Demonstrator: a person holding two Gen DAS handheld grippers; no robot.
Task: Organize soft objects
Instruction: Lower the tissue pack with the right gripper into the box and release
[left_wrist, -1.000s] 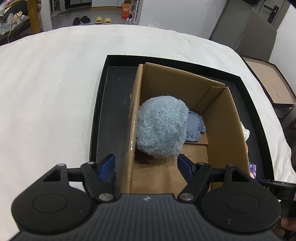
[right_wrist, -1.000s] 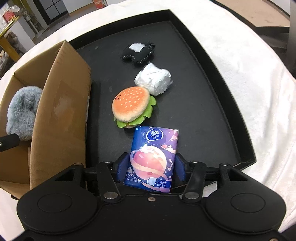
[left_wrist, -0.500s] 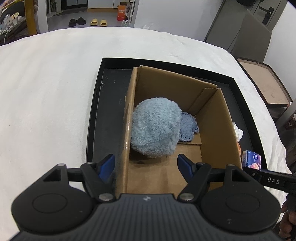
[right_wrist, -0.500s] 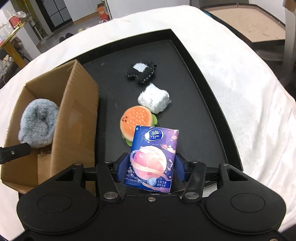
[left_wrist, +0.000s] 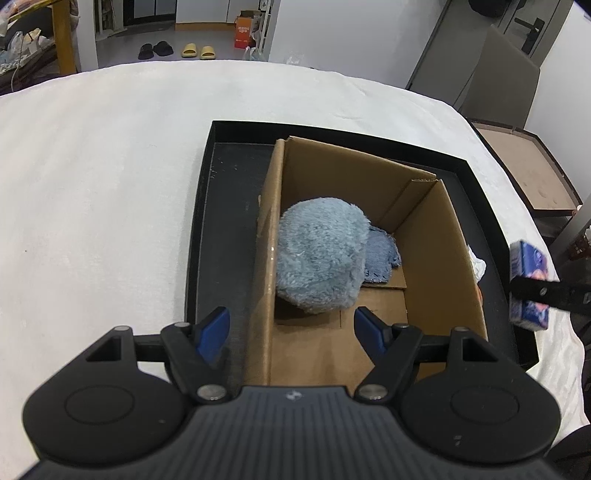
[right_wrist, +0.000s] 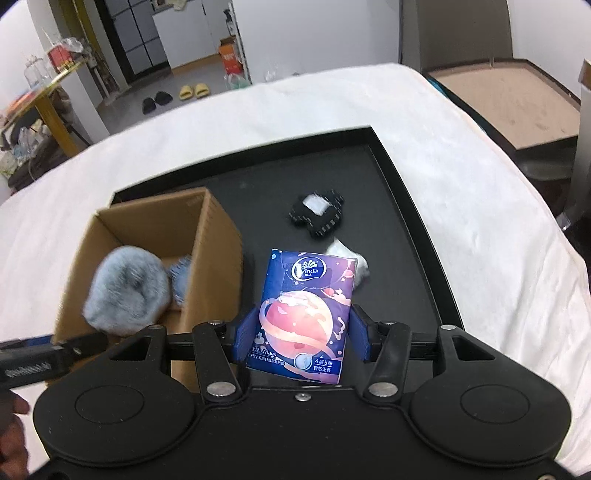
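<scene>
Right wrist view: my right gripper (right_wrist: 302, 338) clamps a blue tissue pack (right_wrist: 304, 314) by its two side edges, lifted clear above the black tray (right_wrist: 413, 221), whose right half carries a black-and-white plush (right_wrist: 317, 215) and a crumpled white wad (right_wrist: 356, 258) partly hidden behind the pack. Left wrist view: my left gripper (left_wrist: 291, 328) hangs with jaws spread and nothing between them over the near edge of the cardboard box (left_wrist: 443, 266) standing on the tray's left half, where a fluffy blue plush (left_wrist: 319, 254) lies against the left wall, overlapping a blue cloth (left_wrist: 382, 254).
</scene>
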